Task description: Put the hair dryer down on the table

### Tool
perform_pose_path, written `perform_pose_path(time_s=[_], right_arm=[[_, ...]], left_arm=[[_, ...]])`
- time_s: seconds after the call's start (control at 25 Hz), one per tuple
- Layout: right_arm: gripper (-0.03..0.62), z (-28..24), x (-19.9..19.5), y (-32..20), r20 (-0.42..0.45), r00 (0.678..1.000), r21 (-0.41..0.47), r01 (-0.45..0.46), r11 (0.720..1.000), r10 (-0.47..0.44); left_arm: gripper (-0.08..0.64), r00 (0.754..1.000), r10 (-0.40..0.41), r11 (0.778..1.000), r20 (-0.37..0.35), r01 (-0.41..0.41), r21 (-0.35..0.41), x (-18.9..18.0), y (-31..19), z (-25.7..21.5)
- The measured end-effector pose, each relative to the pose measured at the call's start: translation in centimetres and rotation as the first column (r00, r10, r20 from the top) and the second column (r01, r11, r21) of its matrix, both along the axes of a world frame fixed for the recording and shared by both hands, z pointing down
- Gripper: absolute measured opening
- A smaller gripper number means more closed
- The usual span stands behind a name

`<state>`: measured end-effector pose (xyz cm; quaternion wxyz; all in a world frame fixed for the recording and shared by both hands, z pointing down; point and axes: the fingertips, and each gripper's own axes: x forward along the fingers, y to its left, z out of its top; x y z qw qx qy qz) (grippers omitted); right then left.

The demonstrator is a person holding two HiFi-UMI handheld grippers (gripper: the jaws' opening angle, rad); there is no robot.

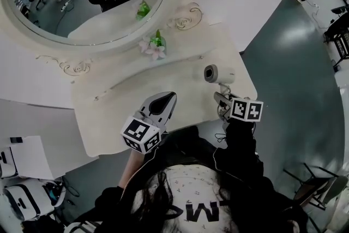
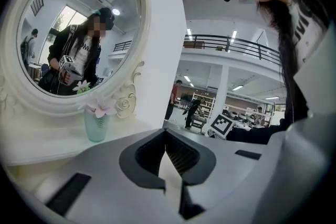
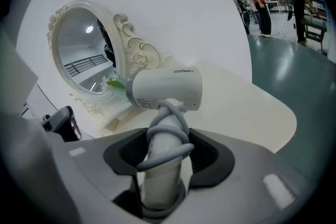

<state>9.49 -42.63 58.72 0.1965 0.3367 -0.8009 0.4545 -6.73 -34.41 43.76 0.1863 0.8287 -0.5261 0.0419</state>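
Note:
The white hair dryer (image 1: 218,73) (image 3: 168,89) is over the right end of the cream dressing table (image 1: 120,101) (image 3: 247,107). Its barrel lies level and its handle points back toward me. My right gripper (image 1: 221,100) (image 3: 165,155) is shut on that handle, which has the grey cord wound round it. Whether the dryer touches the tabletop I cannot tell. My left gripper (image 1: 166,100) (image 2: 167,136) hangs over the table's front middle, jaws shut with nothing between them.
An oval ornate mirror (image 1: 82,3) (image 2: 68,34) (image 3: 84,55) stands at the back of the table. A small vase of pink flowers (image 1: 155,46) (image 2: 97,120) sits before it. The table's right edge drops to grey floor (image 1: 294,63). People stand far off.

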Motion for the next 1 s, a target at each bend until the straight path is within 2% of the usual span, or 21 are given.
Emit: perform_pose_path(time_s=[0.48, 0.8, 1.0], right_arm=[[0.232, 5.4, 0.4, -5.0, -0.156, 0.982, -0.056, 0.101, 0.993, -0.108], [0.232, 6.5, 0.4, -7.2, -0.223, 0.963, -0.031, 0.148, 0.988, -0.151], [0.232, 7.2, 0.8, -8.4, -0.362, 0.914, 0.033, 0.211, 0.977, -0.185]], left_arm=[[0.002, 0.999, -0.047, 0.999, -0.005, 0.047, -0.001, 0.4, -1.5, 0.5], [0.002, 0.996, -0.093, 0.996, -0.01, 0.093, 0.003, 0.2, -1.6, 0.8], [0.002, 0.994, -0.11, 0.994, -0.013, 0.11, 0.007, 0.1, -1.3, 0.9]])
